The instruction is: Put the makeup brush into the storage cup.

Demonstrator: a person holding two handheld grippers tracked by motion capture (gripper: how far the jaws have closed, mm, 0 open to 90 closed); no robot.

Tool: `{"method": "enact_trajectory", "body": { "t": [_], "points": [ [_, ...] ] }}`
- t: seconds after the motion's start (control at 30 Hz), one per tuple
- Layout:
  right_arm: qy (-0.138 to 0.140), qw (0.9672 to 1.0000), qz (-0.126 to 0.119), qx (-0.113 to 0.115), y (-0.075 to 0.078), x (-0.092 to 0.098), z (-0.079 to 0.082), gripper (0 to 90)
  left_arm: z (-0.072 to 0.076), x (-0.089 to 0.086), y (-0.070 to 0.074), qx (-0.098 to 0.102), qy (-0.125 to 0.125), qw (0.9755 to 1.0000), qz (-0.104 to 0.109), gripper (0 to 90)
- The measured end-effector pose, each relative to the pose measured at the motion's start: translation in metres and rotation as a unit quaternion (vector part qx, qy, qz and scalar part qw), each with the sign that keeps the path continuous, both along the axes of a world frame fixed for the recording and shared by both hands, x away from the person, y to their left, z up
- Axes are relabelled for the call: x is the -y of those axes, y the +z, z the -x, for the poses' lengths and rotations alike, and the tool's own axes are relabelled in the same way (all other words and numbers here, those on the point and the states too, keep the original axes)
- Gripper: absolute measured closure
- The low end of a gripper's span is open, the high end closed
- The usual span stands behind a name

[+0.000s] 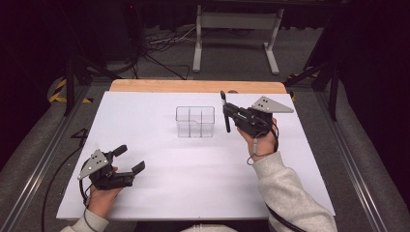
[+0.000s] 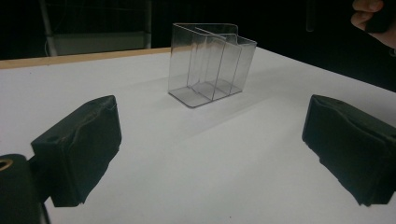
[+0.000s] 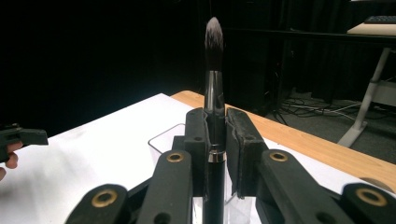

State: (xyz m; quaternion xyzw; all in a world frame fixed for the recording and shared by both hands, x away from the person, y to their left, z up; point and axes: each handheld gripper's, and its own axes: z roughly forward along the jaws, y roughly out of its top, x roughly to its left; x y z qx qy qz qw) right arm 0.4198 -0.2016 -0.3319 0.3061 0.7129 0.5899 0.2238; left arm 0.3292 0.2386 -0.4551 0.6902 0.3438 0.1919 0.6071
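The right gripper (image 3: pixel 215 140) is clenched on a slim black makeup brush with a dark, soft bristle tip (image 3: pixel 214 70). Its two padded jaws press on the handle from either side, just above a thin silver band, and the brush stands upright with the bristles uppermost. That grip suits lowering the handle end first into a container, which I judge to be the work in hand. In the high view the right gripper (image 1: pixel 227 113) holds the brush (image 1: pixel 225 111) just to the right of a clear plastic organiser box with inner dividers (image 1: pixel 195 121), near it but apart, and the lower end of the handle looks to hang above the tabletop rather than inside any compartment.

The box sits toward the far middle of the white table surface (image 1: pixel 193 183), open at the top. From the left gripper view the box (image 2: pixel 211 63) shows several narrow upright compartments, all seemingly empty. Those thin clear walls are the main thing in the way: the handle has to clear the near rim and drop between the dividers, and a light box of this kind could probably slide or tip if nudged.

The left gripper (image 1: pixel 129 159) rests low at the near left of the table, well apart from the box, its jaws spread wide with nothing between them. Beyond the table's wooden far edge (image 1: pixel 193 86) lie cables and a white metal stand (image 1: pixel 237 29) on the floor.
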Motion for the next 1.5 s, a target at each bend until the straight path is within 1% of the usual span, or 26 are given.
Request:
{"method": "enact_trajectory", "body": {
  "t": [0.13,0.3,0.47,0.63,0.77,1.0,1.2,1.27,1.33,1.5],
  "points": [
    [0.003,1.0,-0.009,-0.002,0.002,-0.008,-0.006,80.2,0.0,0.0,0.0,0.001,-0.001,1.0,0.001,5.3],
    [0.005,1.0,-0.007,-0.002,0.004,-0.015,-0.011,80.2,0.0,-0.001,0.0,0.002,-0.002,1.0,0.001,5.3],
    [0.01,0.9998,-0.018,-0.005,0.004,-0.025,-0.018,80.2,0.0,-0.001,0.0,0.003,-0.003,1.0,0.002,5.3],
    [0.013,0.9998,-0.017,-0.001,0.004,-0.034,-0.023,80.1,0.001,-0.001,0.001,0.004,-0.003,1.0,0.002,5.4],
    [0.015,0.9995,-0.027,-0.005,0.004,-0.037,-0.028,80.1,0.001,-0.001,0.001,0.005,-0.002,1.0,0.003,5.4],
    [0.014,0.9996,-0.025,-0.002,0.002,-0.041,-0.034,80.1,0.001,-0.002,0.001,0.005,-0.002,1.0,0.002,5.4],
    [0.013,0.9993,-0.035,-0.001,-0.002,-0.044,-0.04,80.1,0.001,-0.001,0.001,0.005,-0.002,1.0,0.0,5.4],
    [0.012,0.9994,-0.031,0.004,-0.004,-0.045,-0.043,80.1,0.002,-0.001,0.001,0.005,-0.002,1.0,0.0,5.4],
    [0.009,0.9995,-0.03,0.004,-0.006,-0.045,-0.044,80.0,0.002,-0.001,0.001,0.004,-0.002,1.0,0.001,5.4],
    [0.003,0.9995,-0.032,0.007,-0.01,-0.045,-0.049,80.0,0.001,-0.002,0.001,0.003,-0.002,1.0,0.001,5.4]
  ]
}}
